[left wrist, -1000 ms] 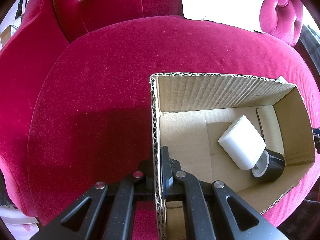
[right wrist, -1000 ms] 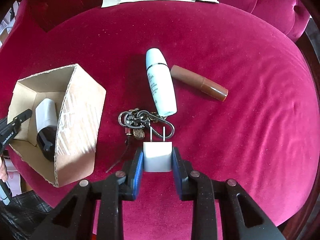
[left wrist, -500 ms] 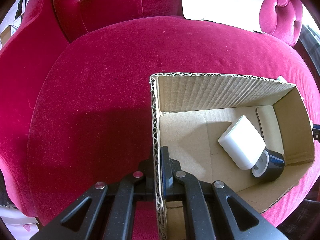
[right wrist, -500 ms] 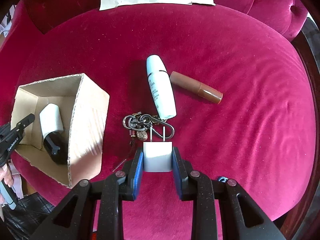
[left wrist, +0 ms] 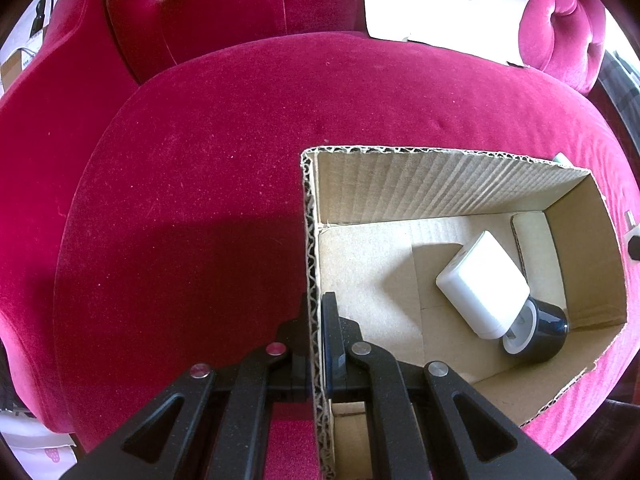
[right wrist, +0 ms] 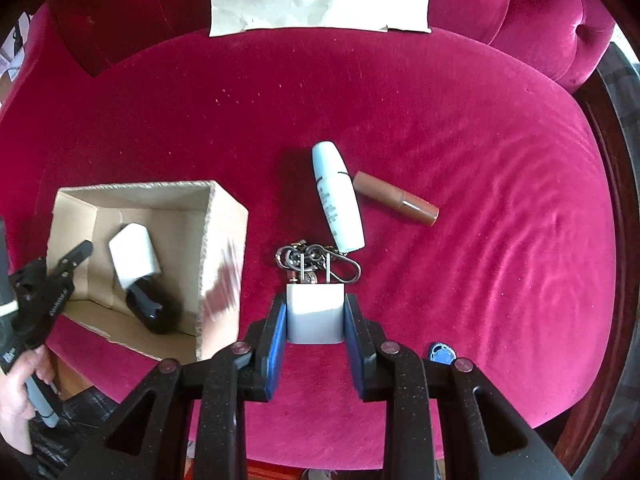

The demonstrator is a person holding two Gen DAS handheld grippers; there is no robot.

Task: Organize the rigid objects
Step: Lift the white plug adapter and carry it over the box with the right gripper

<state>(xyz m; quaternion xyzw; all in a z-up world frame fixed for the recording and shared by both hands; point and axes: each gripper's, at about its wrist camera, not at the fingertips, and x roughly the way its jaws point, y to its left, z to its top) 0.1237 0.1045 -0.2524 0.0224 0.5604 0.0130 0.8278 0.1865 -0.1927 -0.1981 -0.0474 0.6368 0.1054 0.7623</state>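
Nearest us, right gripper (right wrist: pixel 315 316) is closed on a white plug (right wrist: pixel 315 312), prongs forward, lifted above the cushion (right wrist: pixel 500 280). Left gripper (left wrist: pixel 316 340) is pinched shut on the box (left wrist: pixel 440 184) wall, we judge to steady it for the drop. Inside lie a white block (left wrist: pixel 482 290) and dark cap (left wrist: pixel 538 334); the near half of the floor is free. Beyond: keyring (right wrist: pixel 316 262), white tube (right wrist: pixel 338 202), brown tube (right wrist: pixel 396 198), with open velvet around them.

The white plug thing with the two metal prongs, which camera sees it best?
The right wrist view shows it best: the white plug sits dead centre, pinched by the right gripper, prongs pointing forward. The left wrist view catches only a sliver at its right edge, past the cardboard box.
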